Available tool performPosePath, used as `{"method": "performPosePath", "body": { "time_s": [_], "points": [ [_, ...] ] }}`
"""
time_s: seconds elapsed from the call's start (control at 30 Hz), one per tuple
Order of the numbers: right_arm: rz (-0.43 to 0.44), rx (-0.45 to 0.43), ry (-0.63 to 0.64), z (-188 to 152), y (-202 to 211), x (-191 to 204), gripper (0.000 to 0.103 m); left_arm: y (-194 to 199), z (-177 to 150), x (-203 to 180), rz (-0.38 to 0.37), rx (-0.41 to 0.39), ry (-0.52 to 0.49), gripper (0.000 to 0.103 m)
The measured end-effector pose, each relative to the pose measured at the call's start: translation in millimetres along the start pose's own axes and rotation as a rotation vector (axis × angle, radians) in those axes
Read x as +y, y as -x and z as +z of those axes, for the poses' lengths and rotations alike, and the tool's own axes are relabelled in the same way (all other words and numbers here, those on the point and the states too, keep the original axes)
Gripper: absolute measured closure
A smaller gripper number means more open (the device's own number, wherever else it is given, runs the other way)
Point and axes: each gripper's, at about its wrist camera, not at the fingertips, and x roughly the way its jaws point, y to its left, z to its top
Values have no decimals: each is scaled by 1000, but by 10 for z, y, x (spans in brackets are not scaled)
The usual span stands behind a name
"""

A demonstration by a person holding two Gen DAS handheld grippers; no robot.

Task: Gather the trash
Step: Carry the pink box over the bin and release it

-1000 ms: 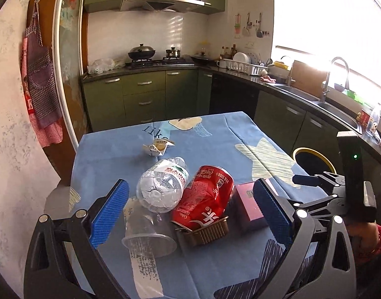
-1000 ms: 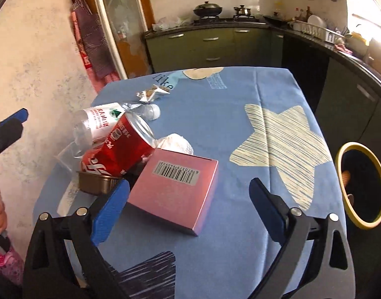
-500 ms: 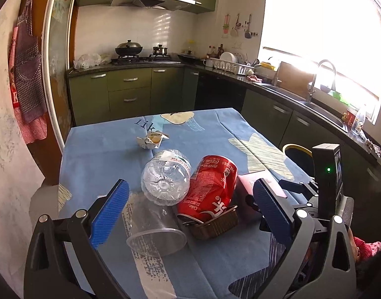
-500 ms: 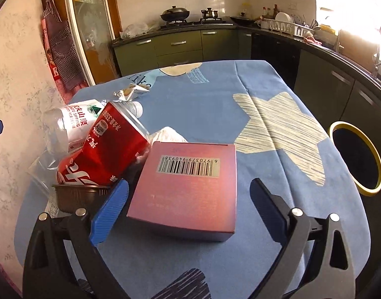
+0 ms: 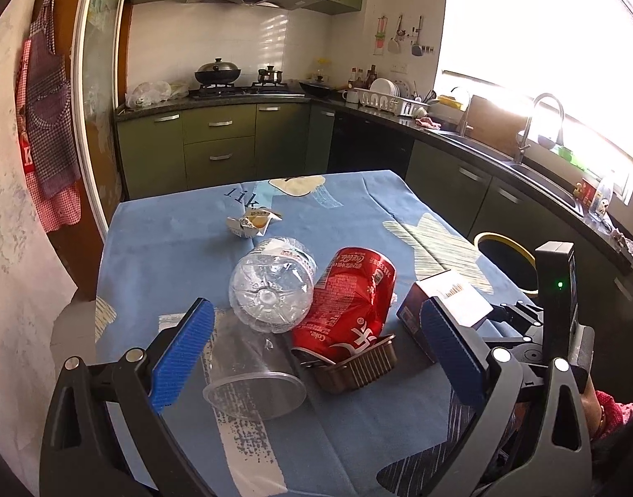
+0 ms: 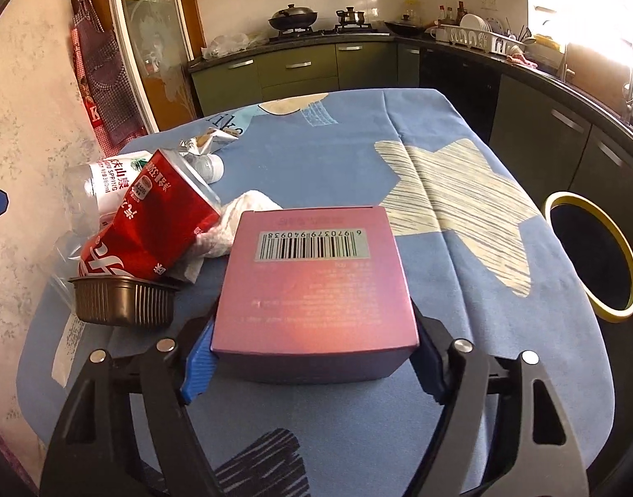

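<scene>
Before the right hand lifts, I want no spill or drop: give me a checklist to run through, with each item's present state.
1. Pink box between the right tongs, which have just been closing: ok.
2. Pads pressing both box sides: cannot tell; the right pad is hidden.
3. Box free of the red can and tissue: ok, a gap shows.
4. Bin open, beside the table: ok.
5. Left tongs open and holding nothing: ok.
6. Can resting steady on the brown tray: not ok, it leans on it.
</scene>
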Motion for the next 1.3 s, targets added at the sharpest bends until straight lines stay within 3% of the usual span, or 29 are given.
{"method": "performPosePath", "body": {
  "time_s": [0.23, 0.4, 0.6, 0.8, 0.87, 0.97, 1.3],
  "points": [
    [-24, -79, -50, 64, 380, -453, 30, -13, 70, -180, -10, -11, -23, 5],
    [-165, -159, -213, 245, 625, -1361, 30, -95, 108, -325, -3, 5, -43, 5],
    [-356, -88, -382, 366, 421, -2516, 30, -224, 119, -413, 10, 32, -43, 5],
    [-487, 16, -428, 334, -13, -3158, 29, -351, 118, -456, 30, 63, -39, 5],
    [-499, 57, -440, 312, -133, -3261, 28, -391, 114, -447, 34, 72, -38, 5],
    [-487, 12, -481, 266, -59, -3284, 25, -447, 117, -445, 39, 84, -37, 5],
    [-422, -100, -412, 190, 362, -2760, 17, -617, 162, -335, 21, 123, -34, 5]
  ]
}}
